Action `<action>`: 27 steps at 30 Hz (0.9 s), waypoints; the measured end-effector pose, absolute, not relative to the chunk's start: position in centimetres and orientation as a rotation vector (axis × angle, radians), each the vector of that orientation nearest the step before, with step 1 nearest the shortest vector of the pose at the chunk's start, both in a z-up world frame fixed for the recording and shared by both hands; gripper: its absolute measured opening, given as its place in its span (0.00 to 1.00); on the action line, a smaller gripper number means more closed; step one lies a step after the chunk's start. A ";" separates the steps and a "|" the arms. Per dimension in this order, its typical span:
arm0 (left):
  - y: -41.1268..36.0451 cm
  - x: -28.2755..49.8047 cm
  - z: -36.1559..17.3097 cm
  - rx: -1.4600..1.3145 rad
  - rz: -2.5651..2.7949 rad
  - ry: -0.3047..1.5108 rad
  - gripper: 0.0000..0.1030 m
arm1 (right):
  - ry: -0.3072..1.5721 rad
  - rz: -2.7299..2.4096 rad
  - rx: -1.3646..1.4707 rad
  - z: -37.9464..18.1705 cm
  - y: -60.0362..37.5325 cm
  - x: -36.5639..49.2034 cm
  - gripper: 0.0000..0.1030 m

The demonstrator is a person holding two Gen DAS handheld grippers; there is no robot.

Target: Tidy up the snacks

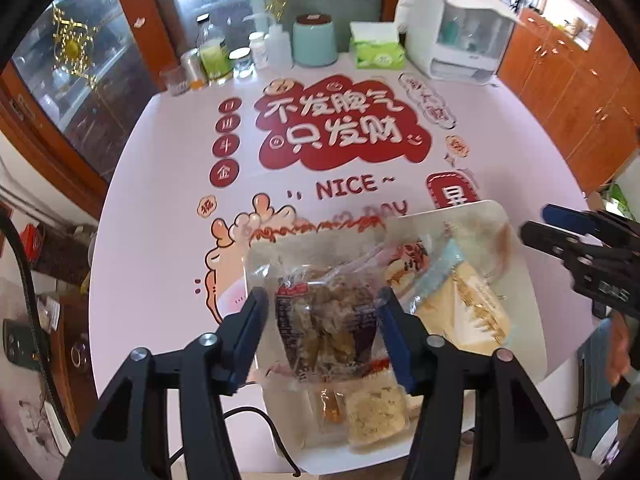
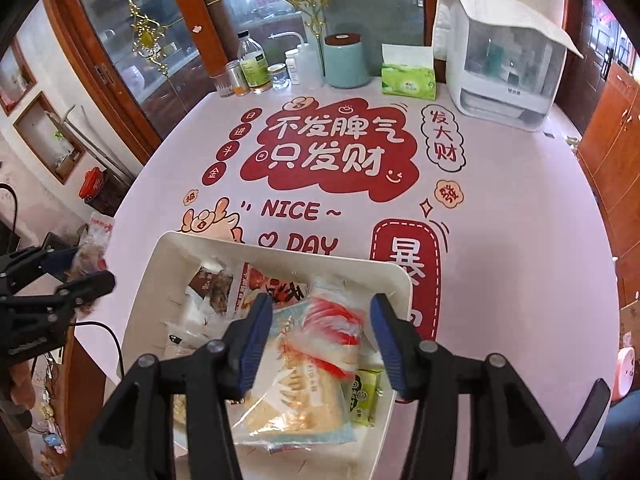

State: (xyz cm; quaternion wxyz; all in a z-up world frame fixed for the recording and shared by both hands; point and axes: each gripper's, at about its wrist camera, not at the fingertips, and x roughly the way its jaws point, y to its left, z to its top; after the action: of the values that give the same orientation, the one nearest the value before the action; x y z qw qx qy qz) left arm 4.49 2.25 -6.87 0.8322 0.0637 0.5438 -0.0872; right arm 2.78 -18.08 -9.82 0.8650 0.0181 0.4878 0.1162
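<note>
Left tool point(image 1: 320, 336) open round brown snack packet point(image 1: 328, 320) | right tool point(image 2: 320, 344) open round red-striped packet point(image 2: 336, 336) | white tray point(image 2: 160, 280)

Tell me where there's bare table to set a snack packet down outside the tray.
The widest bare stretch is mid-table, between the white tray and the back row of bottles, the teal canister and the tissue pack. Right of the tray is also clear. The back edge is crowded, and so is the tray.
</note>
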 end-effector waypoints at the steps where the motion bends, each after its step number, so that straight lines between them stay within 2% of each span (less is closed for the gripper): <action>1: 2.3 4.7 -7.2 0.128 -0.183 1.165 0.55 | 1.022 0.249 0.045 -9.8 -18.1 2.8 0.53; 5: 2.5 5.8 -8.6 0.082 -0.162 1.226 0.69 | 1.014 0.280 0.050 -9.7 -18.1 2.4 0.55; 8: 2.4 5.7 -8.8 0.079 -0.148 1.233 0.70 | 1.011 0.291 0.041 -9.9 -18.2 2.0 0.55; 12: 2.1 5.2 -8.0 0.113 -0.120 1.211 0.79 | 1.026 0.323 0.065 -10.5 -18.4 1.7 0.55; 18: 1.4 4.1 -6.3 0.173 -0.102 1.200 0.80 | 1.033 0.360 0.084 -10.8 -18.6 0.9 0.55; 24: 1.6 2.2 -1.2 0.255 -0.082 1.130 0.80 | 0.994 0.404 0.065 -9.3 -18.4 -0.3 0.55; 27: 2.1 1.0 1.8 0.257 -0.072 1.079 0.88 | 0.969 0.429 0.077 -8.3 -18.3 -1.0 0.55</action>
State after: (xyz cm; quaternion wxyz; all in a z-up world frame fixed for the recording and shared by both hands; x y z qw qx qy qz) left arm 0.99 2.14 1.79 0.8496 0.1220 0.5120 -0.0344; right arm -1.02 -18.31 -8.32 0.8623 0.0369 0.4618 0.2044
